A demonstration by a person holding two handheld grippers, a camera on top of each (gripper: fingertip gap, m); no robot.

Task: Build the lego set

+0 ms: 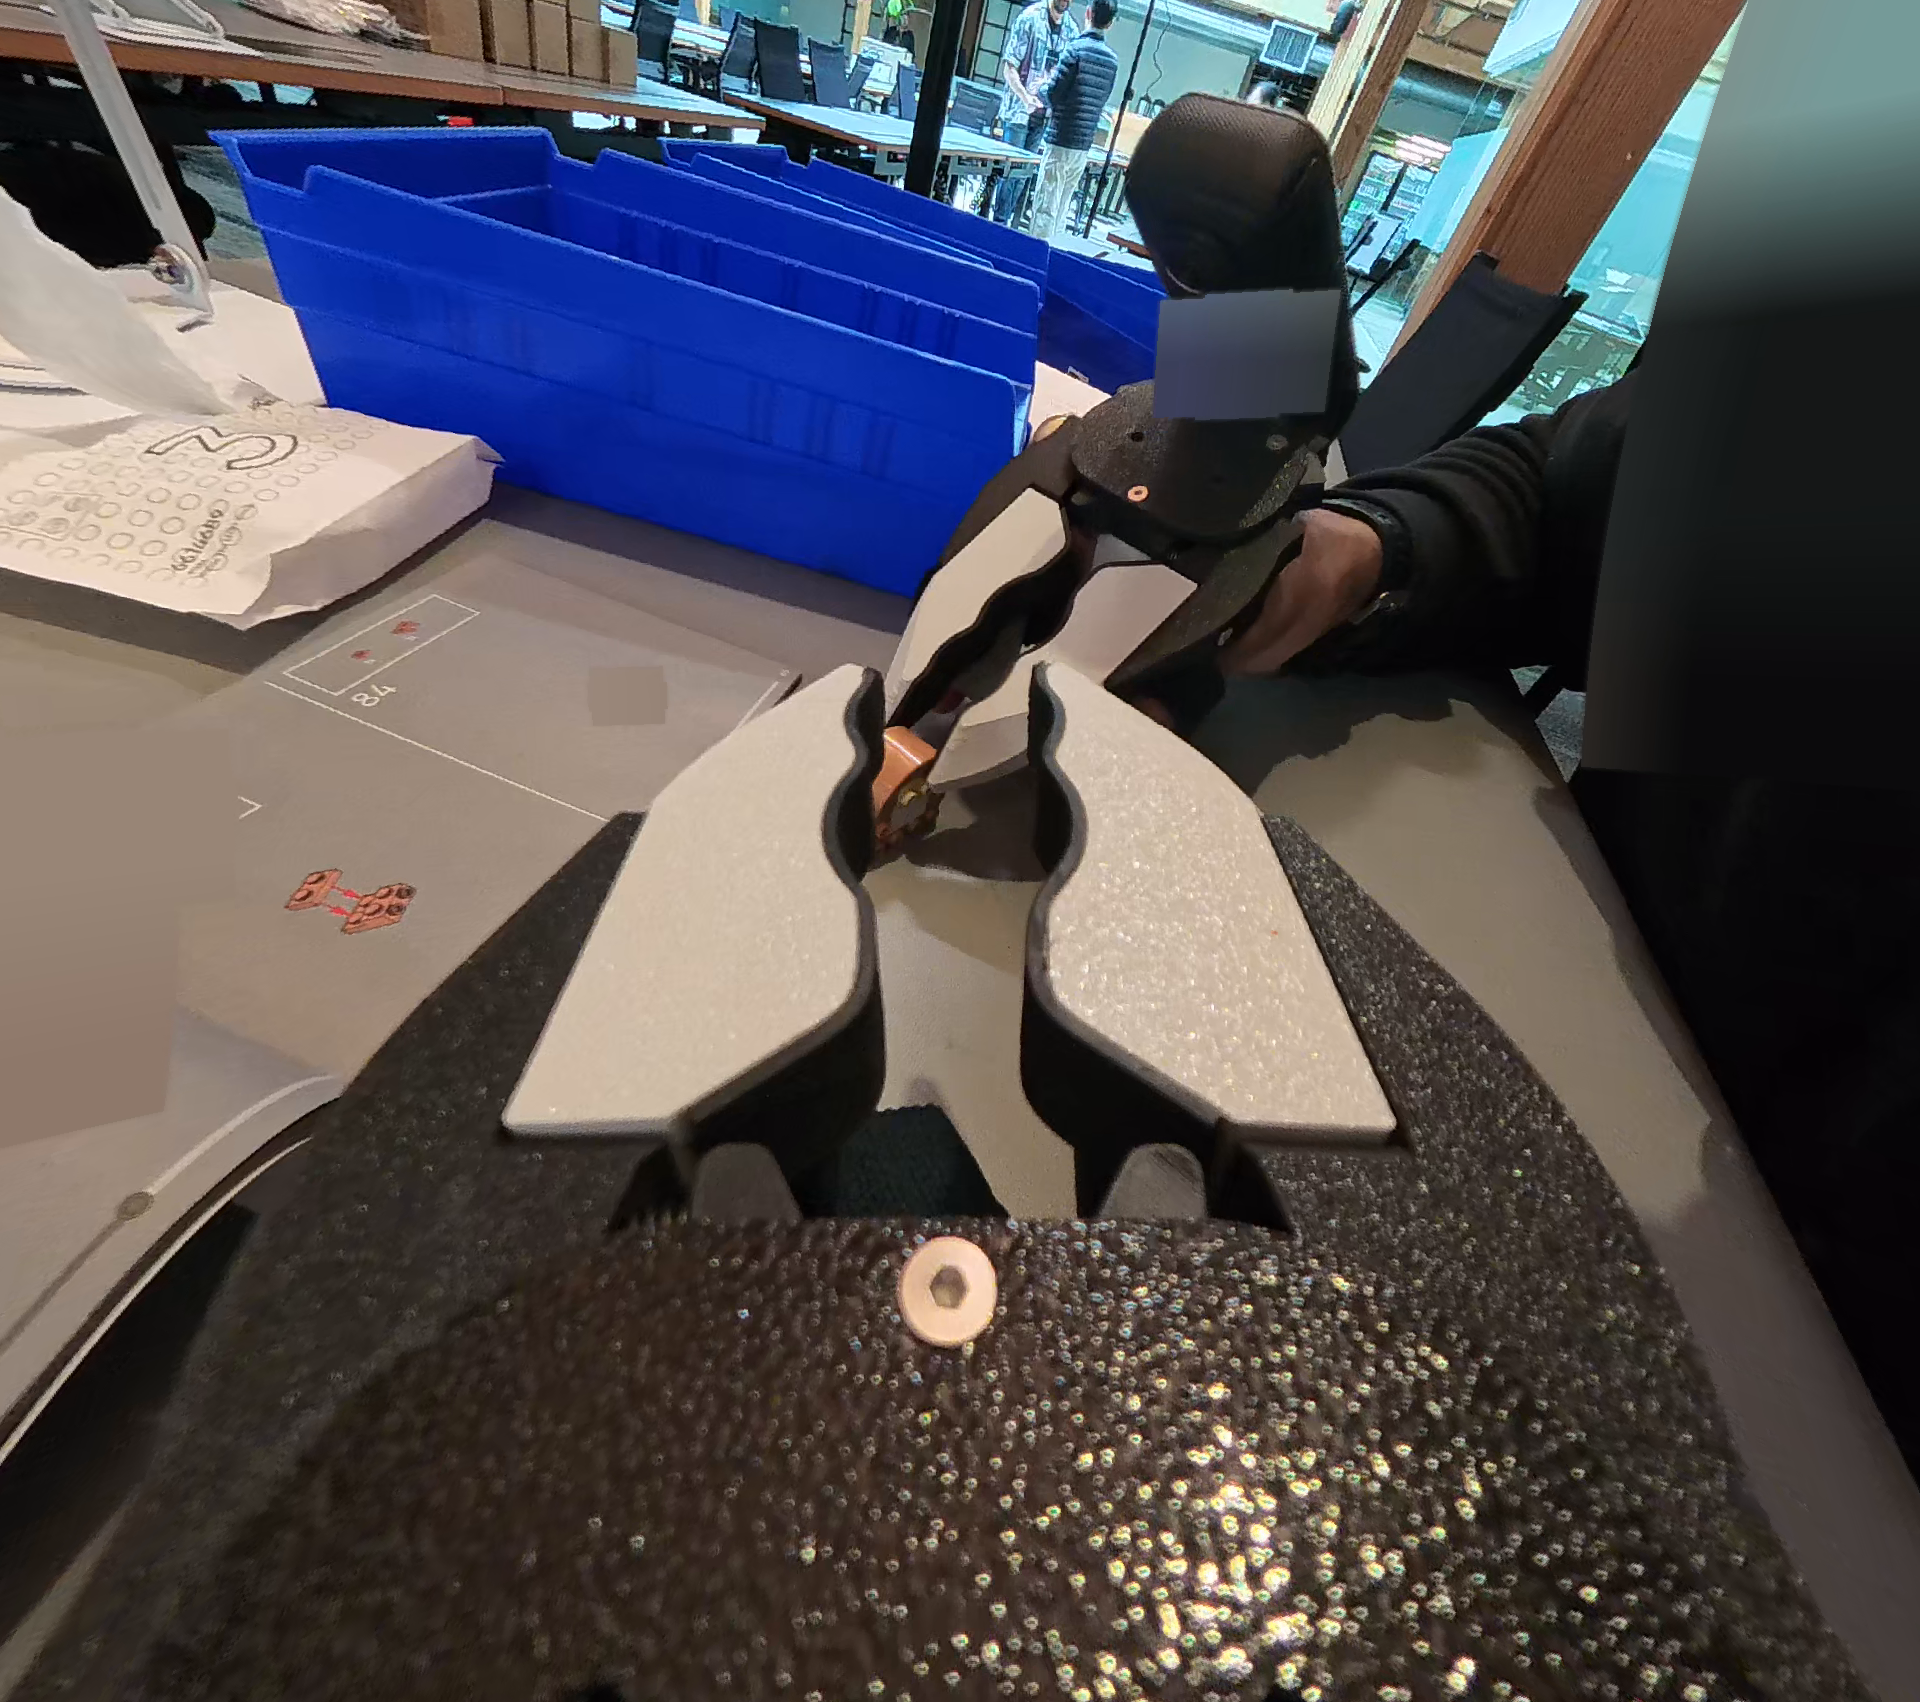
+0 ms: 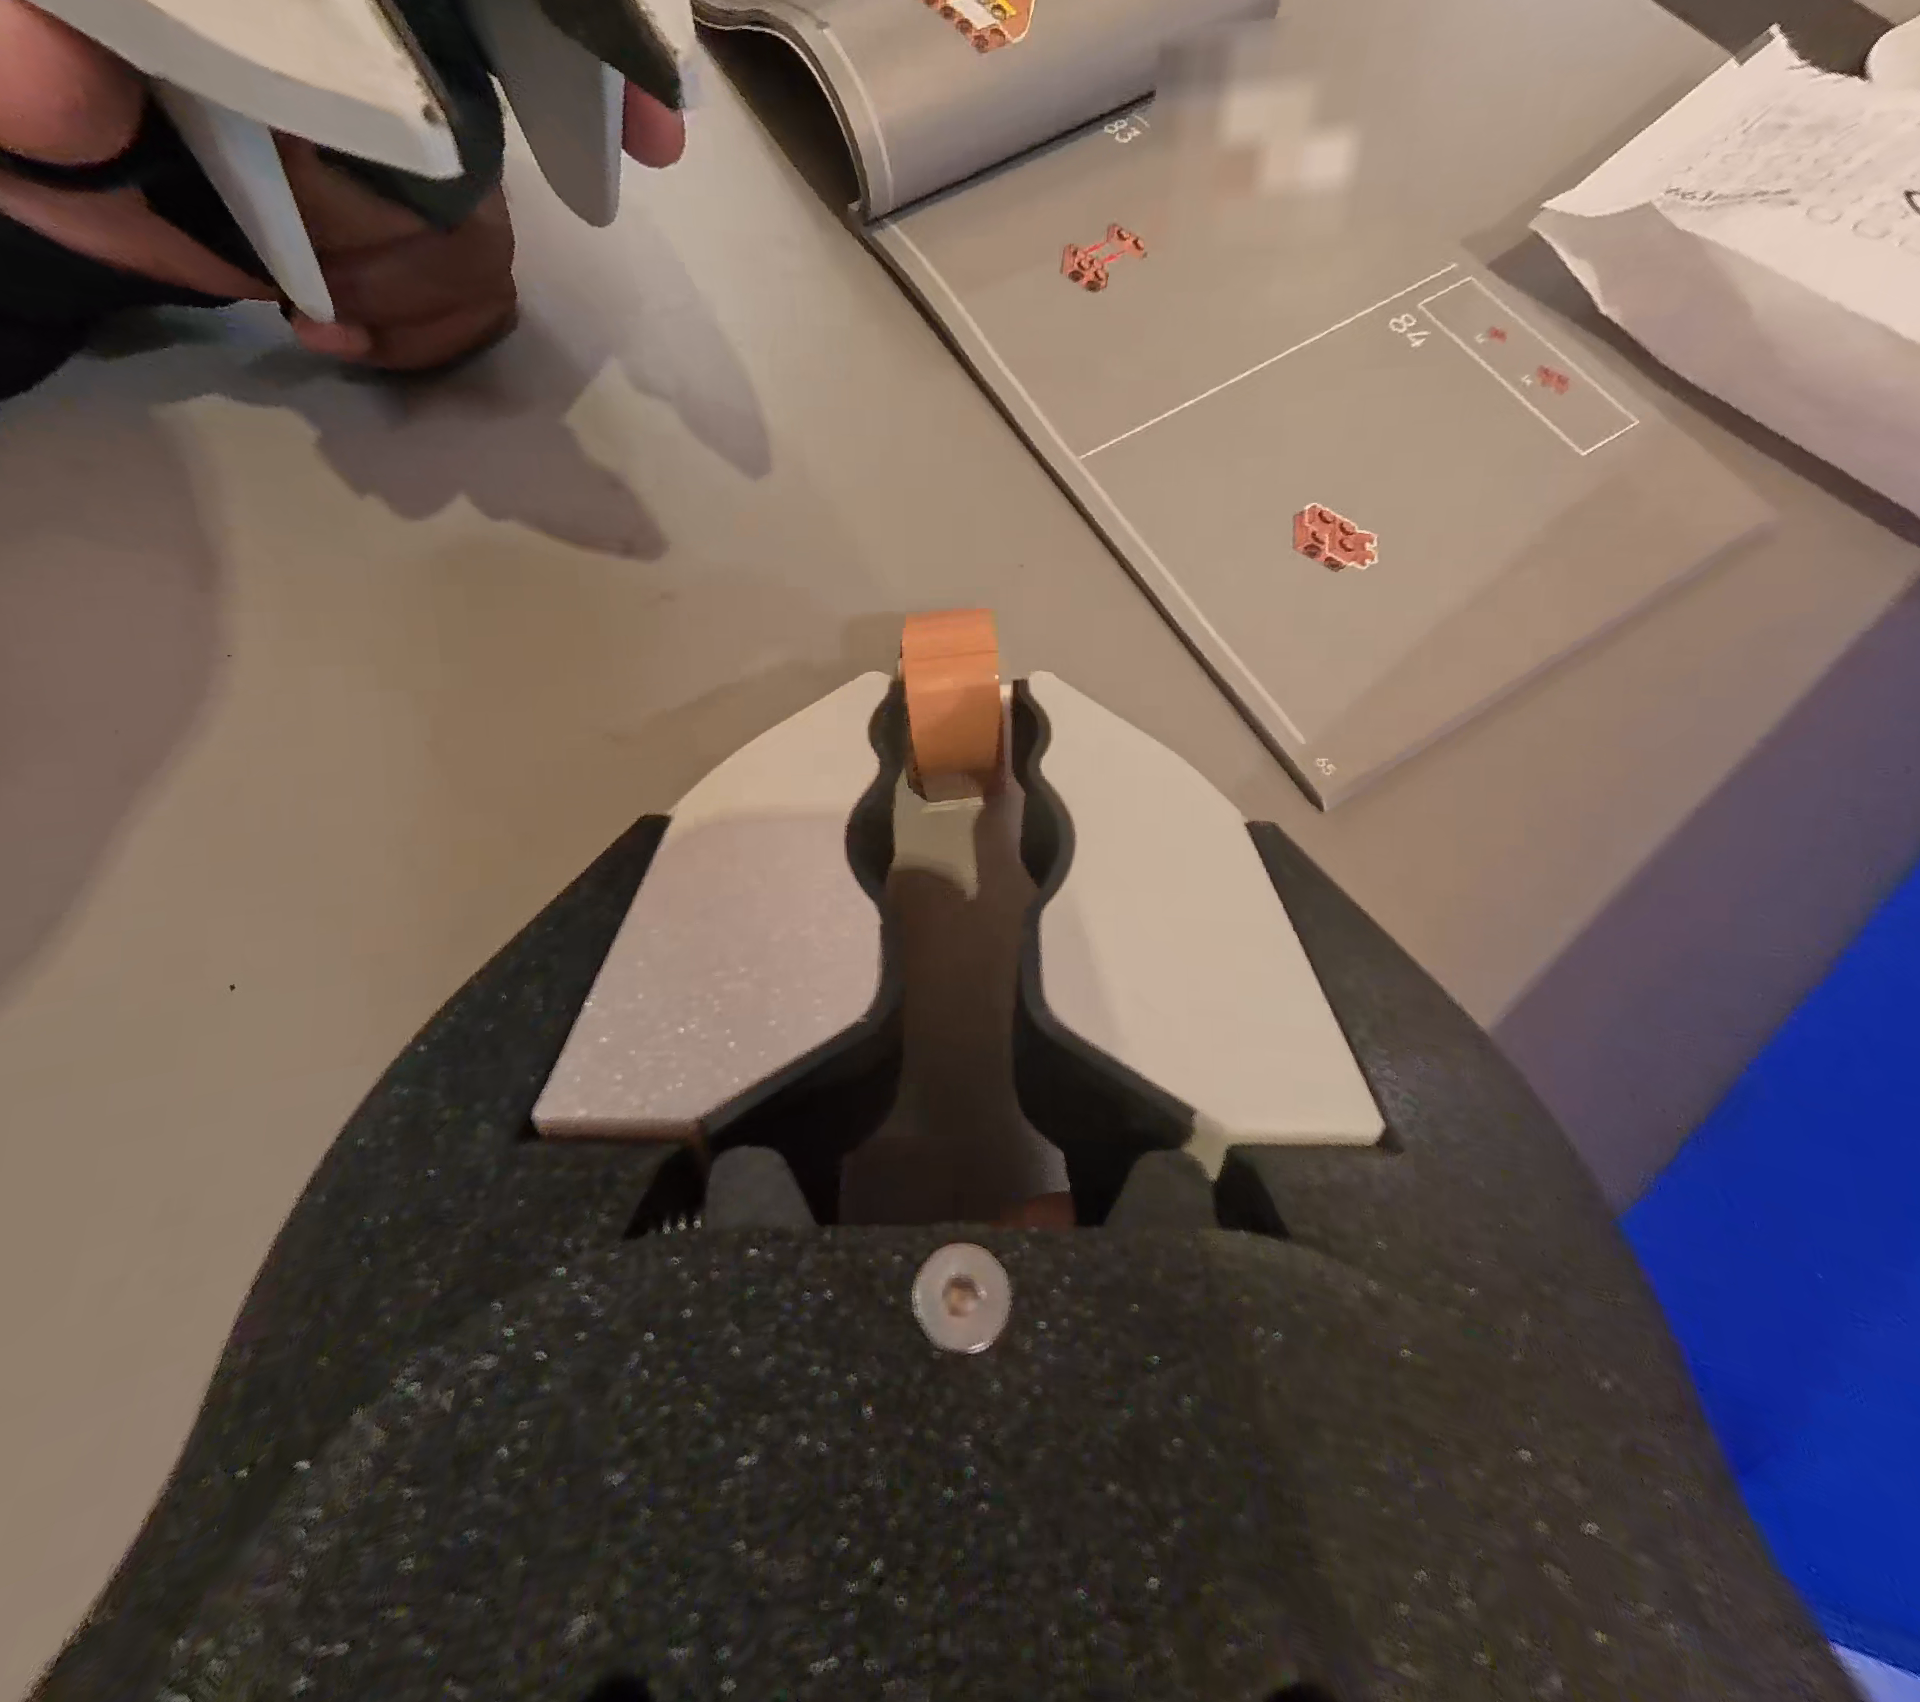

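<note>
**Right gripper clamps small orange brick piece; left gripper open beside it**

The right gripper [image 2: 951, 717] has its fingers [image 2: 779, 873] closed on a small orange-brown brick assembly [image 2: 948, 696], pads pressing both sides. The piece sticks out past the fingertips, held just over the grey bench [image 2: 416, 717]. It has a smooth rounded orange face with a seam across, and a pale part underneath. From the left wrist view, a studded dark underside shows [image 1: 904, 785].

The left gripper [image 1: 951, 779] has its fingers [image 1: 727, 904] apart, gripping nothing; the piece sits against the left pad, with a clear gap to the other.

Farther out: an open instruction booklet [image 2: 1351, 426] on the bench, a white paper bag [image 1: 208, 499], then blue bins [image 1: 644, 364].
</note>
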